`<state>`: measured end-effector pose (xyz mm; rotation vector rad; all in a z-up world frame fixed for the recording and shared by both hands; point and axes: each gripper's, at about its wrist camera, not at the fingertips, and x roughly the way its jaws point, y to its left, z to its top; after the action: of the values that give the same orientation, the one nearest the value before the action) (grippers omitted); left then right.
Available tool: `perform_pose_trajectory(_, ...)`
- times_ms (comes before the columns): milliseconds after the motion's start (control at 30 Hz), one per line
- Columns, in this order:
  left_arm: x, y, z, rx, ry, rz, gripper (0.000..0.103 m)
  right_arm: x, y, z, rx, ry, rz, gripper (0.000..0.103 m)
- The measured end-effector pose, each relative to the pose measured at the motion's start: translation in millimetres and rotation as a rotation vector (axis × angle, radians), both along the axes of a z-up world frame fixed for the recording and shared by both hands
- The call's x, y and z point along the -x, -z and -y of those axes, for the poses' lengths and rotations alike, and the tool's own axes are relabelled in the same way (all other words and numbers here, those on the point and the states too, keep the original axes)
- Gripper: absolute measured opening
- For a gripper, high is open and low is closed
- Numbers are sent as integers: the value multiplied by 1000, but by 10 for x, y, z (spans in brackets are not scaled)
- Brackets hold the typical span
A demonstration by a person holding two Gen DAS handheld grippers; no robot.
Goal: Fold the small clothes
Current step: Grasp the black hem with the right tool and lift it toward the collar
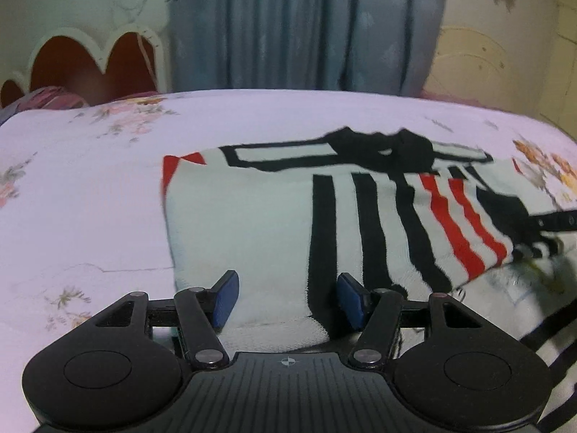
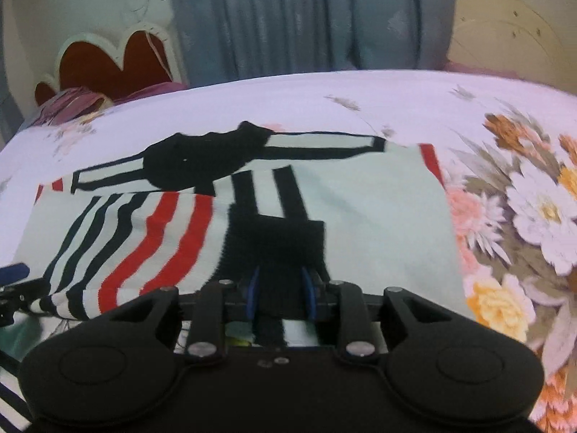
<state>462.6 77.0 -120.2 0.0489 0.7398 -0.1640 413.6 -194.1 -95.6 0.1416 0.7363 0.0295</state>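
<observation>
Lying between spread left fingers (image 1: 287, 297), garment (image 1: 252, 213) is pinched by right fingers (image 2: 281, 294).

Small knit garment (image 1: 252, 223) (image 2: 378, 216): pale mint-white body, black vertical stripes, red stripes, black collar patch with black-outlined bands, red trim at the corners. Lies mostly flat on the bed.

Left wrist view: plain pale panel at centre, black stripes toward 3 o'clock, red stripes further out at 3–4 o'clock, collar patch at 1 o'clock, red corner at 10 o'clock. Near hem runs off at 6 o'clock.

Right wrist view: striped flap folded over at 9 o'clock, its edge lifted off the bed; black section at centre, bunched; plain panel toward 3 o'clock.
</observation>
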Motion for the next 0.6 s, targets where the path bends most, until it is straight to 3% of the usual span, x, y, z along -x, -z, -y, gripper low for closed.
perform_pose_trajectory(33, 3, -27, 10, 2, -7, 4, 60, 39, -46, -1, 9, 17, 9, 32)
perform_pose_trajectory(100, 7, -15, 33, -8, -18, -3, 60, 116, -109, 6, 2, 30, 60, 30)
perform_pose_trajectory(133, -3, 32, 29, -25, -29, -23, 60, 103, -75, 6, 0, 36, 44, 26)
perform_pose_trajectory(167, 13, 46, 31, -22, -33, -20, 60, 32, 29, 21, 13, 50, -29, 25)
perform_pose_trajectory(300, 88, -46, 46, -18, -20, 2, 60, 49, -6, 26, 21, 43, -44, 20)
perform_pose_trajectory(367, 91, -5, 15, -17, -13, -15, 60, 102, -67, 24, 24, 61, -1, 30)
perform_pose_trajectory(400, 91, 14, 7, -18, -7, -15, 60, 83, -50, 23, 28, 84, 2, 45)
perform_pose_trajectory(433, 92, 20, 7, -22, 1, -13, 60, 49, -26, 34, 17, 101, -8, 53)
perform_pose_trajectory(467, 91, 17, 8, -25, 6, -14, 60, 15, 8, 61, -26, 95, -24, 49)
perform_pose_trajectory(500, 84, 13, 4, -24, 9, -16, 60, -8, 26, 94, -67, 86, -41, 38)
perform_pose_trajectory(567, 81, 2, -22, -15, 12, -18, 60, -35, 43, 92, -90, 70, -45, 9)
perform_pose_trajectory(600, 81, -1, -34, -10, 15, -18, 60, -34, 16, 91, -106, 64, -49, 8)
